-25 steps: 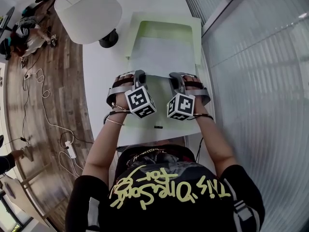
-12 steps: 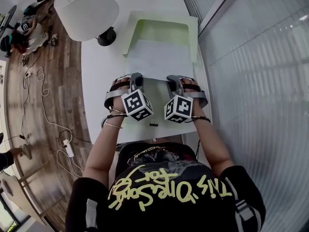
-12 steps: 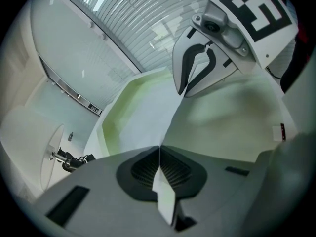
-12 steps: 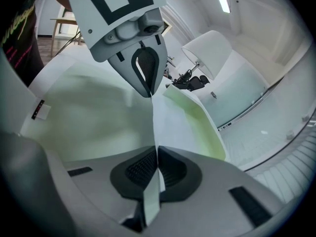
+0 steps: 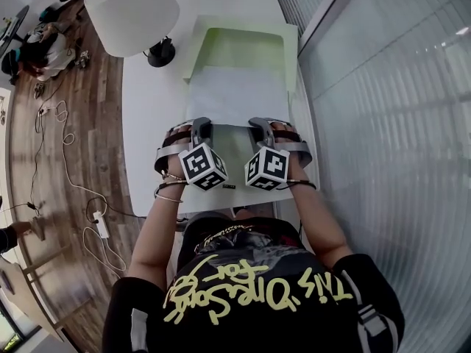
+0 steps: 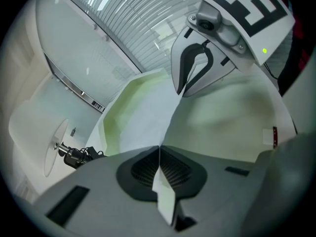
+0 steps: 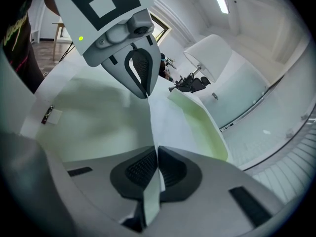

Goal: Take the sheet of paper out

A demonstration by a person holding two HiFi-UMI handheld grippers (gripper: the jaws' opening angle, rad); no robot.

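Well, both claws were clenched on the sheet of paper (image 5: 239,94) when I looked. From the left claw's (image 6: 159,158) own camera I saw its two dark ribbed pads pressed together on the sheet's near edge, with a strip of paper poking back between them toward the lens. The right claw (image 7: 157,166) showed me the same: pads closed flat on the paper, a narrow strip sticking out behind. From the head camera the two claws sat side by side, near each other, each pinching that near edge toward one corner. The sheet ran away from them toward the pale green folder (image 5: 246,44), which lay open on the white table (image 5: 151,123); the paper's far part rested over the folder's far half, and its near part was held up above the folder's near half. A lamp (image 5: 132,12) with a white shade stood on the table beside the folder's far left corner. Left of the table I could see a wooden floor (image 5: 73,101) with loose cables (image 5: 70,171) trailing over it.
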